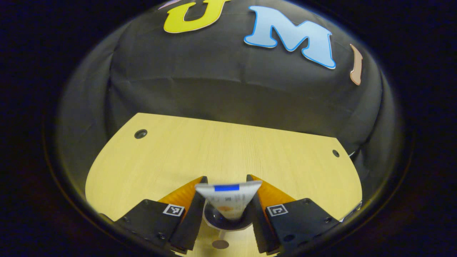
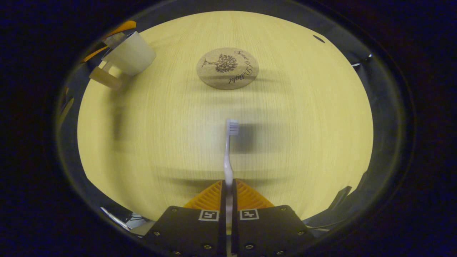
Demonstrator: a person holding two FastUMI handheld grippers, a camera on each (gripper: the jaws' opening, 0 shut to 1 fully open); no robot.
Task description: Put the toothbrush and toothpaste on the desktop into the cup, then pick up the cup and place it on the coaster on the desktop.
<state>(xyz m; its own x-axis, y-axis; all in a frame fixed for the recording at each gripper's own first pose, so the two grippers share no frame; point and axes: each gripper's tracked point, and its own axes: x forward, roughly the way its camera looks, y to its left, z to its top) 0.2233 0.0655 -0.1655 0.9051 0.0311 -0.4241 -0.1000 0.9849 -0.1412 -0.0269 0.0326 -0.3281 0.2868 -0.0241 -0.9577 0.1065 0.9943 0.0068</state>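
Desktop [image 2: 303,125]: pale wood, the largest item, spread under both grippers; a dark mounting hole sits near each far corner in the left gripper view.

Cup [image 2: 130,53]: pale, tapered, at the far left of the right gripper view, its mouth turned away from that camera. In the left gripper view its dark rim [image 1: 228,223] sits directly below and between the fingers.

Coaster [image 2: 227,67]: round cork disc with a printed tree, lying flat on the desktop, bare, well ahead of the right gripper and to the right of the cup.

Toothpaste [image 1: 230,200]: a tube held upright, flat crimped end uppermost, lower end pointing down into the cup's mouth. Left gripper [image 1: 228,198]: closed on the tube, one finger pressing each side.

Toothbrush [image 2: 229,157]: slim and white, long axis running straight forward from the right gripper, bristle head at the far end, above the desktop with its shadow just to the right. Right gripper [image 2: 228,187]: clamped on the handle end, jaws nearly together.

Judgement: the toothpaste is about to be dropped into the cup. The toothbrush has farther to go; the cup lies ahead and to the left of the right gripper, so the brush must swing that way and tip handle-down.
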